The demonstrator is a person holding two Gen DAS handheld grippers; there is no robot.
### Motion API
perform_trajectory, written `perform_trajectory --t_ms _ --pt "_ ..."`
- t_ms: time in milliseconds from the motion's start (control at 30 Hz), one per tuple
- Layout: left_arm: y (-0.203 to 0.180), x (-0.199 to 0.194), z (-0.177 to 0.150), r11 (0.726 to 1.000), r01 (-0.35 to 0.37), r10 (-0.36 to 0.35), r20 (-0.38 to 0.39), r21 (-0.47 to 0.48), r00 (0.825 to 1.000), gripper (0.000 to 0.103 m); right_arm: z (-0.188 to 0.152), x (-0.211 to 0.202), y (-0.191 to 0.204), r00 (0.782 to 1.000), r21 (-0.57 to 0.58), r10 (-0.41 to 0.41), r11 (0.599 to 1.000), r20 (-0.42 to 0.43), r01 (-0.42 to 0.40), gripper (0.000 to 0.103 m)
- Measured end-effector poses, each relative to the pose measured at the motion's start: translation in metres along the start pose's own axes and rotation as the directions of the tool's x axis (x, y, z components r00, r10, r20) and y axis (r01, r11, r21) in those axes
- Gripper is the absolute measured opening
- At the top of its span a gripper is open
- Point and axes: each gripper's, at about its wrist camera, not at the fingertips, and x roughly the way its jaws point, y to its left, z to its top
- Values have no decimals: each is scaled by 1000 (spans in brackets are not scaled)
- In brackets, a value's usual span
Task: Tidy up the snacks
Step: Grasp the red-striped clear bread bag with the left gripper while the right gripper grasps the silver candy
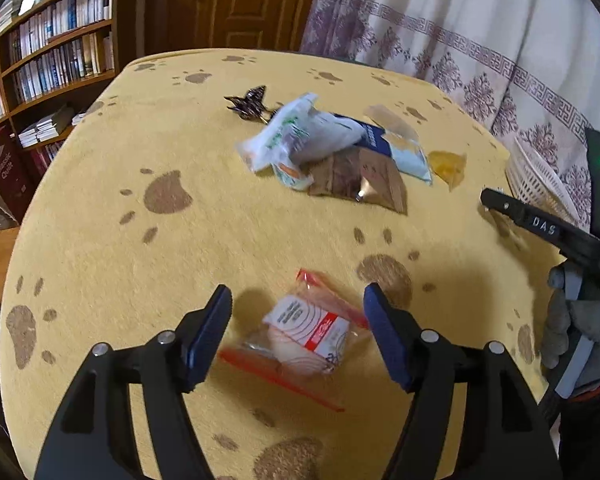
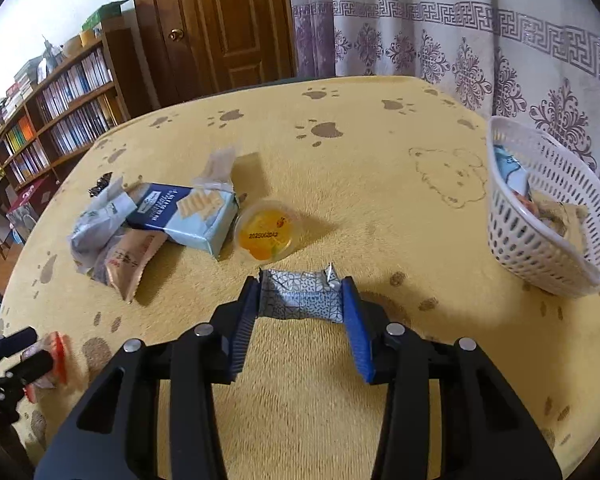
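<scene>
My left gripper (image 1: 298, 300) is open over a clear snack packet with red edges and a white label (image 1: 306, 334) lying on the yellow cloth. My right gripper (image 2: 302, 284) is shut on a small blue-grey patterned wrapper (image 2: 300, 296), held above the table. A pile of snacks lies mid-table: a white bag (image 1: 300, 132), a blue wafer pack (image 2: 184, 212), a brown packet (image 2: 130, 258) and an orange jelly cup (image 2: 266, 230). A white slatted basket (image 2: 540, 240) with several snacks inside stands at the right.
The table has a yellow paw-print cloth (image 2: 340, 152). A dark butterfly clip (image 1: 250, 104) lies at the far side. Bookshelves (image 1: 48, 60) stand at the left, a wooden door (image 2: 220, 24) behind, a curtain (image 2: 480, 40) at the right.
</scene>
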Motion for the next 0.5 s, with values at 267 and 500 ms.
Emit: perform_trajectory --t_ms 267,500 --pt "-2 0 -6 999 2 -1 -29 40 1000 77 -6 -9 -3 1000 22 31 999 -1 -31 43" --pt "-6 -1 -12 997 5 -2 -37 76 999 80 -12 -9 -4 998 39 60 997 -15 -59 43"
